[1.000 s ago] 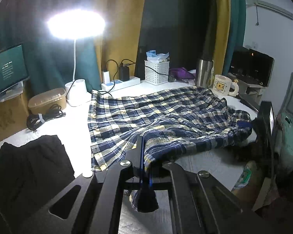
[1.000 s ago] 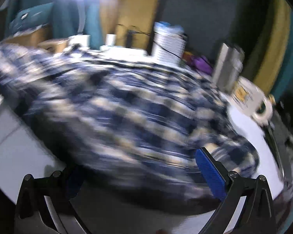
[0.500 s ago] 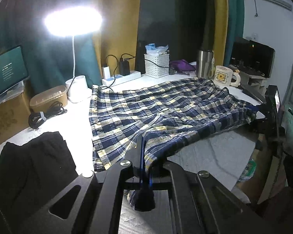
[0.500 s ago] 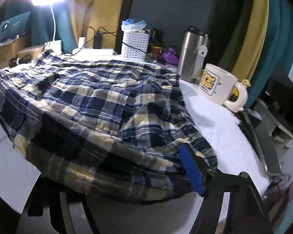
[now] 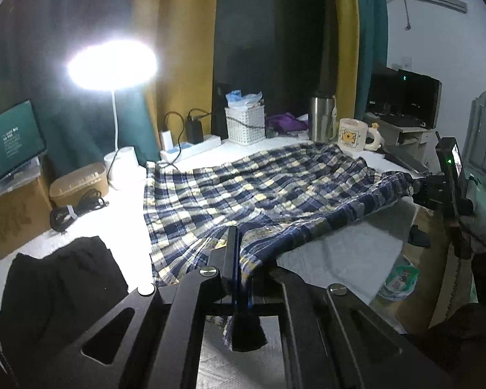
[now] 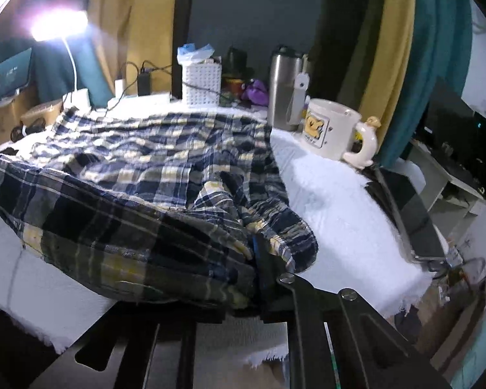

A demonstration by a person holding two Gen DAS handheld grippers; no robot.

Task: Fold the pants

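Left gripper: low over the near edge of the white table, pointing toward the desk lamp; its fingers are pressed together on a near corner of the plaid pants, a tuft of cloth hanging below the pads. Right gripper: level at the table's front edge on the side away from the lamp, fingers clamped on the bunched end of the plaid pants; the dark blue pad is half buried in folds.

The pants lie spread across the table in front of the lamp, the front edge lifted and drawn taut between the two grippers. The bear mug and steel tumbler stand just past the cloth's far end from the lamp. A black garment lies on the lamp side of the pants.

Change from half a second ago: the right gripper's fingers, then spread around the fabric, have now closed on it. The left grip is unchanged.
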